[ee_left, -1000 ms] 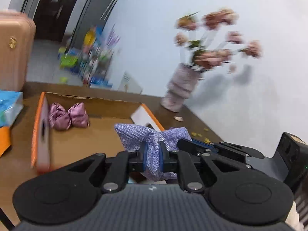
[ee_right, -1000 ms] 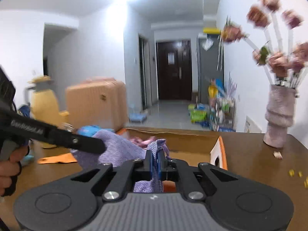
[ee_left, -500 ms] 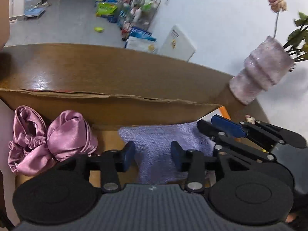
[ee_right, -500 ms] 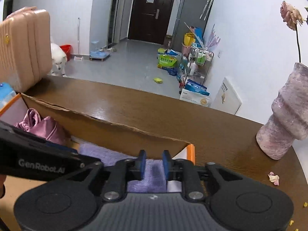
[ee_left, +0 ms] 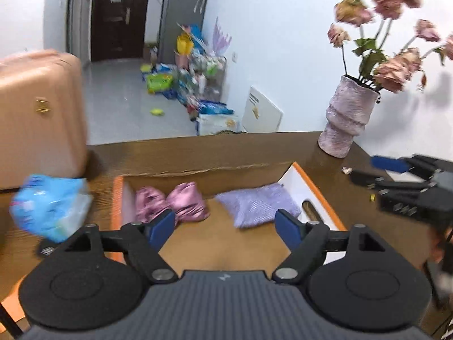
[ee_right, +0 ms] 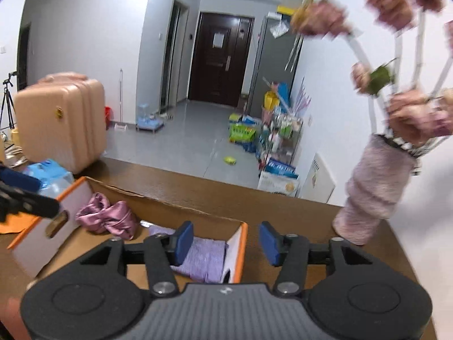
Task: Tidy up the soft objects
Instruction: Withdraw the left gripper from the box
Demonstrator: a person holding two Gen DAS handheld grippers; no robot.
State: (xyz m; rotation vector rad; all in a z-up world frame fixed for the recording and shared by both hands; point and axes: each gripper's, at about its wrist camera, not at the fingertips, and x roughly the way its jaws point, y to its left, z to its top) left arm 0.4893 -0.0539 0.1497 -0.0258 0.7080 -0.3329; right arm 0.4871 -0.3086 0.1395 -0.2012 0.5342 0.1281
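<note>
Lilac knit cloth [ee_left: 256, 205] lies folded flat in the cardboard box [ee_left: 317, 189], right half of the floor, close to the wall with the handle slot. Pink satin scrunchie [ee_left: 172, 204] sits left of it, near but apart, against the far wall. Box stands on the brown table [ee_left: 198, 150].

Left gripper [ee_left: 226, 228] fingers spread wide, have just been opening, nothing between them; cloth sits beyond the tips, free. Right gripper [ee_right: 225, 240] fingers about half apart, also just been opening, empty; they hang over the box's right wall, with the cloth [ee_right: 202, 257] below.

Handling, as a guess: cloth is light, limp, grippy weave, no breakage risk. It sags and unfolds if lifted by one corner, so pinch two spread edge points or a bunched fold. Scrunchie is slick satin, very light; pinch the gathered middle, not a loose lobe.

Frames are motion-blurred, so cloth thickness is hard to judge.
</note>
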